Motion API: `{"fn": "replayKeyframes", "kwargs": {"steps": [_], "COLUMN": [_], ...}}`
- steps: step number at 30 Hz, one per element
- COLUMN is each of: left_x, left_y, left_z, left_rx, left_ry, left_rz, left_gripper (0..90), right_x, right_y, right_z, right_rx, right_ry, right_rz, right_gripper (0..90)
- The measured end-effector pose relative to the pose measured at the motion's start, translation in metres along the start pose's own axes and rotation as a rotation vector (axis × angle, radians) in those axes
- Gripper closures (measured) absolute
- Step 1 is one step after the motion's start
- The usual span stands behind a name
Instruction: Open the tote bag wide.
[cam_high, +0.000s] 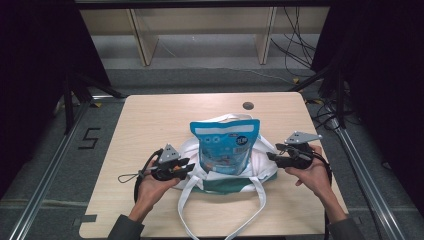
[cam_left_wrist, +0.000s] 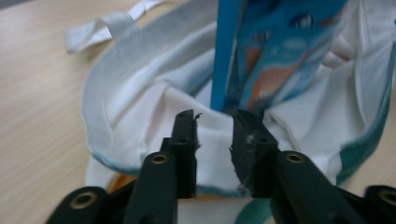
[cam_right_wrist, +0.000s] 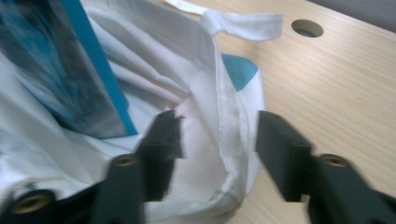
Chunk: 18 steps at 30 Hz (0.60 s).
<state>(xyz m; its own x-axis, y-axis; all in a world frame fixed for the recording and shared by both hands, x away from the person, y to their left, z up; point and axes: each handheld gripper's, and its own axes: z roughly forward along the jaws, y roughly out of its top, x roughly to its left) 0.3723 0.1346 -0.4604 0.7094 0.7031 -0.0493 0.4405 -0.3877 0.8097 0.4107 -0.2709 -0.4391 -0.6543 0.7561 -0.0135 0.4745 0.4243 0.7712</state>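
Note:
A white cloth tote bag (cam_high: 262, 152) with teal trim lies on the wooden table (cam_high: 150, 120). A blue snack pouch (cam_high: 226, 145) stands upright in its mouth. My left gripper (cam_high: 189, 167) is at the bag's left side. In the left gripper view its jaws (cam_left_wrist: 214, 126) stand apart, with the bag's white rim (cam_left_wrist: 135, 107) in the gap and the pouch (cam_left_wrist: 275, 60) just beyond. My right gripper (cam_high: 270, 156) is at the bag's right side. Its jaws (cam_right_wrist: 217, 128) straddle the rim's seam (cam_right_wrist: 229, 116) without pressing on it, the pouch (cam_right_wrist: 56, 70) to their left.
The bag's long white handle (cam_high: 220, 220) loops toward the table's near edge. A round cable hole (cam_high: 248, 106) sits near the far edge, also in the right gripper view (cam_right_wrist: 307, 28). Wooden shelving (cam_high: 200, 30) and cables stand beyond the table.

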Motion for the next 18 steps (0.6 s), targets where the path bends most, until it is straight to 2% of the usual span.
{"fn": "replayKeyframes", "kwargs": {"steps": [1,2,3,4,5,6,7,9,11,12,13,14,16,17,18], "left_x": [0.0,-0.003,-0.005,-0.006,-0.005,-0.006,-0.004,-0.006,-0.005,-0.006,-0.007,-0.007,-0.008,-0.01,-0.01], "left_y": [0.0,-0.01,-0.015,-0.021,-0.024,-0.03,-0.036,-0.045,-0.045,-0.046,-0.046,-0.044,-0.041,-0.04,-0.037], "left_z": [0.0,0.001,0.003,0.004,0.005,0.008,0.01,0.016,0.019,0.02,0.021,0.018,0.015,0.013,0.009], "left_rx": [0.0,0.025,0.035,0.059,0.083,0.109,0.15,0.159,0.17,0.171,0.16,0.17,0.154,0.121,0.095], "left_ry": [0.0,-0.002,-0.005,0.002,0.003,0.016,0.021,0.013,0.017,0.016,0.026,0.027,0.042,0.049,0.059], "left_rz": [0.0,0.041,0.041,0.045,0.076,0.077,0.112,0.111,0.136,0.111,0.099,0.115,0.123,0.099,0.094], "left_gripper": [73.5,77.4,80.9,83.7,86.1,87.5,88.5,89.1,89.4,89.4,89.4,89.3,86.2,83.8,82.2], "right_x": [-0.002,-0.001,-0.006,-0.008,-0.011,-0.013,-0.014,-0.016,-0.013,-0.012,-0.012,-0.012,-0.016,-0.017,-0.018], "right_y": [-0.001,-0.003,-0.005,-0.007,-0.012,-0.015,-0.02,-0.03,-0.034,-0.033,-0.032,-0.032,-0.03,-0.027,-0.023], "right_z": [0.004,0.007,0.01,0.013,0.017,0.02,0.025,0.036,0.042,0.042,0.042,0.041,0.036,0.031,0.024], "right_rx": [-0.01,-0.007,-0.009,0.004,0.026,0.045,0.076,0.132,0.129,0.134,0.139,0.138,0.131,0.112,0.092], "right_ry": [-0.01,-0.023,-0.052,-0.067,-0.079,-0.082,-0.086,-0.082,-0.098,-0.108,-0.107,-0.103,-0.103,-0.116,-0.114], "right_rz": [-0.039,-0.032,-0.084,-0.089,-0.083,-0.075,-0.062,-0.051,-0.065,-0.083,-0.081,-0.059,-0.008,0.009,0.025], "right_gripper": [69.0,76.1,81.1,84.2,86.3,86.5,86.6,86.8,87.0,87.0,86.7,85.9,73.2,68.9,65.5]}}
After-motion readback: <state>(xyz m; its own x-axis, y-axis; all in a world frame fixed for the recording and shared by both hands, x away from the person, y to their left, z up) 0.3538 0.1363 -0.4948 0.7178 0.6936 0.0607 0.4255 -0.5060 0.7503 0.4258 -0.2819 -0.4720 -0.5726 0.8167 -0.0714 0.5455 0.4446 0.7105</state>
